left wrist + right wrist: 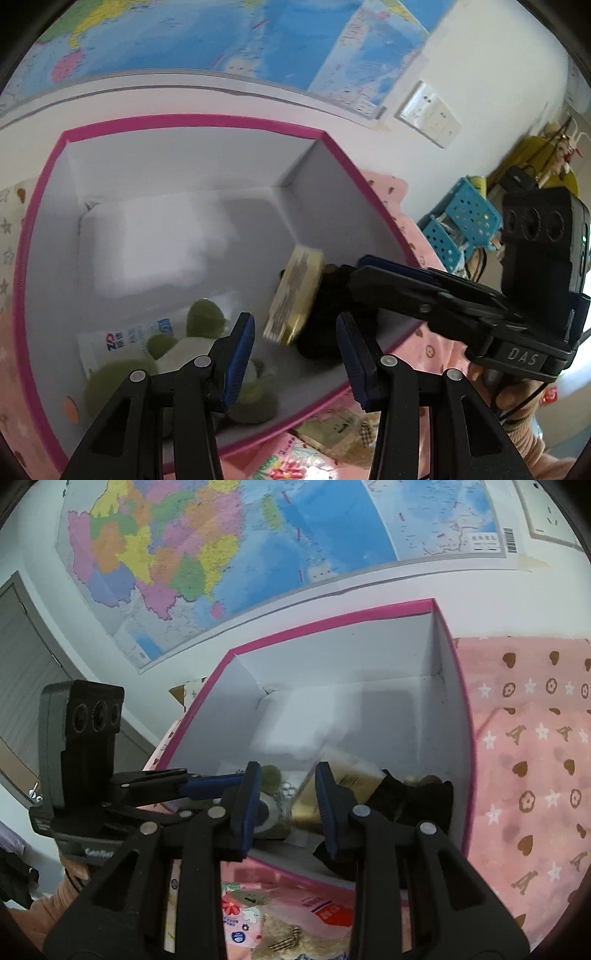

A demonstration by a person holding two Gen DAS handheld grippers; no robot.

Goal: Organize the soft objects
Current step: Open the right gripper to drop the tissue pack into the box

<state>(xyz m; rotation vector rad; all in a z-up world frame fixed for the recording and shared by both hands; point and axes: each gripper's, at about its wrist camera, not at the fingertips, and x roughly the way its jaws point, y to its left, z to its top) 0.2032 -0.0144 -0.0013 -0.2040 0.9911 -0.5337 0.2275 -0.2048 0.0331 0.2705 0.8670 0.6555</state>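
Observation:
A white box with a pink rim [325, 134] [332, 622] stands open on a pink cloth. At its near end lie a green plush toy [207, 317] [271, 775] and a white tissue pack [122, 338]. A yellow pack [295, 291] [347, 781] stands tilted on edge against a black soft thing [321, 332] [417, 797]. My left gripper [293, 319] [221, 781] hangs open over the box's near rim, nothing between its fingers. My right gripper [288, 768] [354, 269] reaches in from the right, open and empty, its tip right by the yellow pack.
Pink patterned cloth [528, 738] covers the surface. Flowered packs [240, 912] and a beige soft item [343, 432] lie before the box's near wall. A wall with a map [221, 554] rises behind the box. Blue baskets [465, 221] stand at the right.

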